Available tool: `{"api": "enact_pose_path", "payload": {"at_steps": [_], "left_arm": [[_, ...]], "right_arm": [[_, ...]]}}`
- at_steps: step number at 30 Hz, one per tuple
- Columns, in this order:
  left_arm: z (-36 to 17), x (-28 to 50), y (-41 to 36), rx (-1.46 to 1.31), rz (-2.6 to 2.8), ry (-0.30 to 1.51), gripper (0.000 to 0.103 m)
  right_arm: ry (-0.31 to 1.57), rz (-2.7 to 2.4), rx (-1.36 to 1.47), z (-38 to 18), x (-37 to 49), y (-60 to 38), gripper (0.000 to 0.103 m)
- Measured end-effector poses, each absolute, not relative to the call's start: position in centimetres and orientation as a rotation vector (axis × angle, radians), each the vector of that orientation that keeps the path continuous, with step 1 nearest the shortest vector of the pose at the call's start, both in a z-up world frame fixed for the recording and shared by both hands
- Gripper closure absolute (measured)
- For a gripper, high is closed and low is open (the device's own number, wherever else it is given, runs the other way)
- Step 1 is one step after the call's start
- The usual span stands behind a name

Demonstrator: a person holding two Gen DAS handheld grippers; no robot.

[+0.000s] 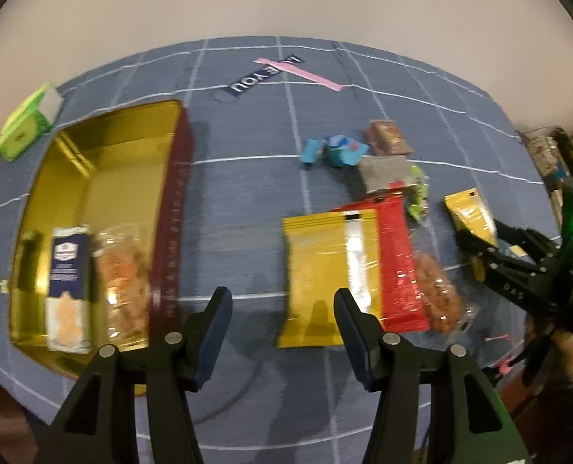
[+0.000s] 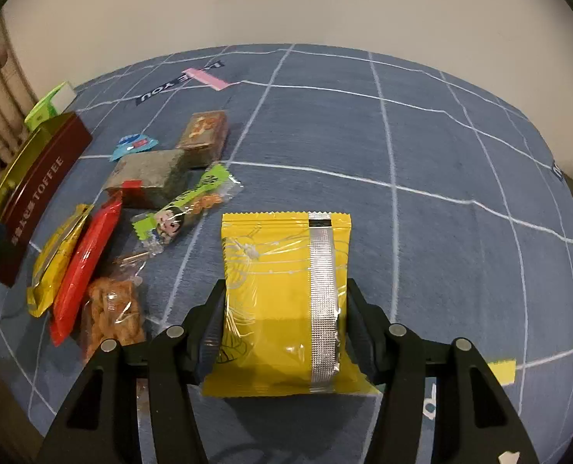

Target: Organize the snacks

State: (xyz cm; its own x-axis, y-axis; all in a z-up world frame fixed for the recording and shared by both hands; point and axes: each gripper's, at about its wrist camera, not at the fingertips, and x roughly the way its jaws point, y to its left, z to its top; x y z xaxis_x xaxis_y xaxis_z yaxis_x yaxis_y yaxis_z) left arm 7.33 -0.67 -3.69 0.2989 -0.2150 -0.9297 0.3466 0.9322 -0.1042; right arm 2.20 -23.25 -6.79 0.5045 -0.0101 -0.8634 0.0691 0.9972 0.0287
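So our right gripper has its fingers squeezed onto a yellow snack pouch, gripping it by both side edges so it hangs flat, lifted off the blue checked cloth. Our left gripper is spread wide with nothing in it, hovering between the toffee tin and another yellow pouch lying flat on the cloth. That tin already holds a navy biscuit pack and a clear bag of orange snacks, so we're guessing the held pouch goes there next. The red packet and the rest sit piled between.
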Motion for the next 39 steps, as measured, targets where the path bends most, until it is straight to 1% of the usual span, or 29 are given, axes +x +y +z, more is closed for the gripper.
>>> {"api": "enact_pose_path", "payload": {"at_steps": [2,3,4,5,9,16,22,30,32,36,39], "left_arm": [[-3.9,7.6,-1.1,0.100,-0.403,1.222,0.047],[-4.0,7.9,-1.4,0.086,-0.416,1.228,0.043],[-4.1,8.0,-1.7,0.073,-0.430,1.228,0.036],[-4.1,8.1,-1.9,0.064,-0.446,1.224,0.034],[-4.5,8.5,-3.4,0.091,-0.482,1.229,0.034],[-5.9,9.4,-3.7,0.060,-0.489,1.271,0.034],[-7.3,9.4,-4.2,0.092,-0.468,1.282,0.034],[-8.2,9.4,-3.0,0.035,-0.450,1.305,0.034],[-8.2,9.4,-2.5,0.015,-0.450,1.299,0.035],[-8.0,9.1,-2.5,0.054,-0.441,1.281,0.042],[-7.8,8.9,-2.5,0.099,-0.419,1.266,0.042]], "right_arm": [[1.035,-0.056,0.067,-6.8,2.1,-23.4,0.049],[1.034,-0.058,0.064,-6.9,2.1,-23.4,0.049],[1.034,-0.059,0.055,-6.9,2.1,-23.3,0.049],[1.033,-0.062,0.053,-6.9,2.1,-23.3,0.049],[1.027,-0.065,0.044,-6.9,1.8,-23.2,0.049],[1.026,-0.062,0.040,-6.9,1.6,-23.1,0.048],[1.024,-0.062,0.042,-6.9,1.6,-23.0,0.046],[1.023,-0.063,0.047,-6.9,1.6,-23.1,0.045],[1.023,-0.063,0.047,-6.9,1.6,-23.1,0.045],[1.023,-0.063,0.047,-7.0,1.6,-23.0,0.045],[1.023,-0.062,0.046,-7.0,1.5,-23.1,0.045]]}}
